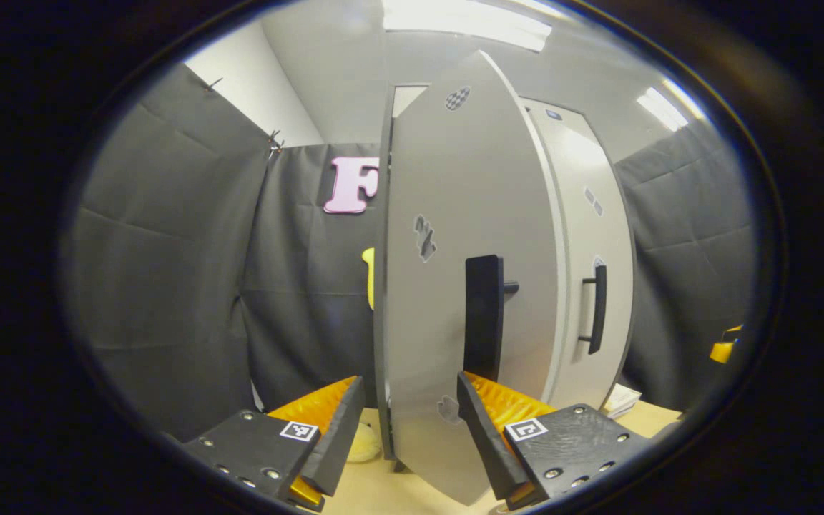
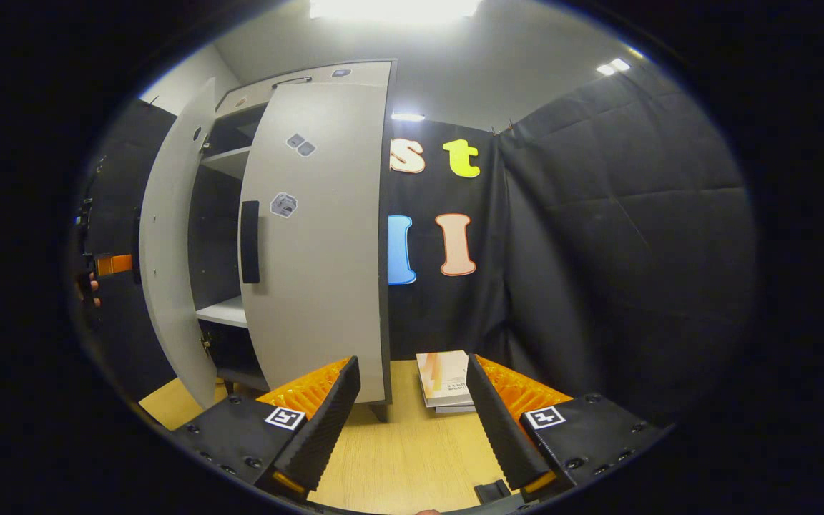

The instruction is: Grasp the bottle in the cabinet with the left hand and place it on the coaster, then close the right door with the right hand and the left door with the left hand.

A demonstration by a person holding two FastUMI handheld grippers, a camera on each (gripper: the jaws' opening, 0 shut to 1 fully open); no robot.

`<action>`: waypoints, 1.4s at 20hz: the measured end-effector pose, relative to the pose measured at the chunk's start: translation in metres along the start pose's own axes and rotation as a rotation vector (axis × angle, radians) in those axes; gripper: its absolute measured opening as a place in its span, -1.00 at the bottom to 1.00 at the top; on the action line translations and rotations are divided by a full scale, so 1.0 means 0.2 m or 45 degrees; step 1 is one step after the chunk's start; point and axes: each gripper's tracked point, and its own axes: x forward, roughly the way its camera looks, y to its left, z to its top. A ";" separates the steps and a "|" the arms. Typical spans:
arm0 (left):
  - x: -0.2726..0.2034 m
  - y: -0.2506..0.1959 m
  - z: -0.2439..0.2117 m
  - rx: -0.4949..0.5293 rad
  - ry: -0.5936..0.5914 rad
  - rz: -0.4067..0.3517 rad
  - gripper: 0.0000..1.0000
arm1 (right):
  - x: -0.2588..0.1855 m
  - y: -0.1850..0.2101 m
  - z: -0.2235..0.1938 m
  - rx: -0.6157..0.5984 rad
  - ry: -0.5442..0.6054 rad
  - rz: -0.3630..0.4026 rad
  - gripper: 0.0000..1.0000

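The grey cabinet's left door (image 1: 455,214) stands swung out just ahead of my left gripper (image 1: 408,386). This gripper is open and holds nothing. The door's lower part shows between its fingers, and the black handle (image 1: 483,318) rises just above the right fingertip. The right door (image 1: 584,236) with its black handle (image 1: 598,307) lies flat against the cabinet front. In the right gripper view the left door (image 2: 172,250) is open, the right door (image 2: 319,236) looks shut, and bare shelves (image 2: 222,311) show between them. My right gripper (image 2: 412,365) hangs open and empty over the wooden table (image 2: 398,443).
A small stack of books (image 2: 444,379) lies on the table right of the cabinet. A pale rounded object (image 1: 365,443) sits on the table by the left door's foot. A hand holds the left gripper (image 2: 111,265) beyond the open door. Black cloth walls close in around.
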 end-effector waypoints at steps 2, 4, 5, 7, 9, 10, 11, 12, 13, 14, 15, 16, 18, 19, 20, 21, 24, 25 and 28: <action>0.04 -0.07 -0.01 0.000 -0.002 -0.020 0.59 | -0.02 -0.03 0.00 -0.008 -0.002 -0.016 0.92; 0.08 -0.13 -0.01 -0.010 -0.001 -0.043 0.59 | -0.03 -0.07 -0.01 -0.009 0.003 -0.034 0.91; 0.09 -0.16 -0.02 -0.017 0.000 -0.056 0.59 | -0.04 -0.09 -0.02 -0.007 0.008 -0.044 0.91; 0.15 -0.24 -0.03 -0.018 0.006 -0.078 0.59 | -0.05 -0.12 -0.04 -0.003 0.018 -0.059 0.91; 0.20 -0.31 -0.04 -0.022 0.011 -0.097 0.59 | -0.07 -0.14 -0.06 -0.003 0.027 -0.073 0.92; 0.22 -0.34 -0.04 -0.021 0.005 -0.094 0.59 | -0.08 -0.15 -0.07 -0.002 0.030 -0.078 0.92; 0.22 -0.35 -0.04 -0.018 0.005 -0.092 0.59 | -0.08 -0.16 -0.07 -0.001 0.030 -0.081 0.92; 0.23 -0.35 -0.04 -0.018 0.003 -0.088 0.59 | -0.09 -0.17 -0.07 0.001 0.029 -0.083 0.91; 0.23 -0.36 -0.04 -0.017 0.004 -0.086 0.59 | -0.09 -0.17 -0.08 0.005 0.032 -0.084 0.92; 0.23 -0.36 -0.04 -0.015 0.003 -0.085 0.59 | -0.09 -0.18 -0.09 0.009 0.035 -0.083 0.92; 0.22 -0.37 -0.04 -0.012 0.003 -0.082 0.59 | -0.09 -0.18 -0.09 0.015 0.037 -0.081 0.92; 0.21 -0.37 -0.04 -0.007 0.006 -0.075 0.59 | -0.08 -0.18 -0.10 0.021 0.039 -0.078 0.92; 0.18 -0.36 -0.03 0.005 0.002 -0.056 0.59 | -0.08 -0.18 -0.09 0.035 0.034 -0.058 0.92; 0.16 -0.36 -0.03 0.010 -0.003 -0.048 0.59 | -0.07 -0.17 -0.08 0.039 0.029 -0.044 0.92; 0.16 -0.35 -0.03 0.016 -0.010 -0.039 0.59 | -0.06 -0.16 -0.07 0.041 0.021 -0.026 0.92; 0.15 -0.35 -0.03 0.027 -0.016 -0.027 0.59 | -0.05 -0.16 -0.05 0.043 0.009 -0.005 0.91; 0.02 -0.28 -0.04 0.080 -0.026 0.050 0.59 | -0.04 -0.12 -0.02 0.034 -0.015 0.064 0.91; -0.03 -0.27 -0.04 0.092 -0.030 0.073 0.59 | -0.04 -0.10 -0.01 0.026 -0.021 0.092 0.91; -0.18 -0.24 -0.05 0.102 -0.022 0.111 0.59 | -0.05 -0.08 0.01 0.004 -0.043 0.127 0.86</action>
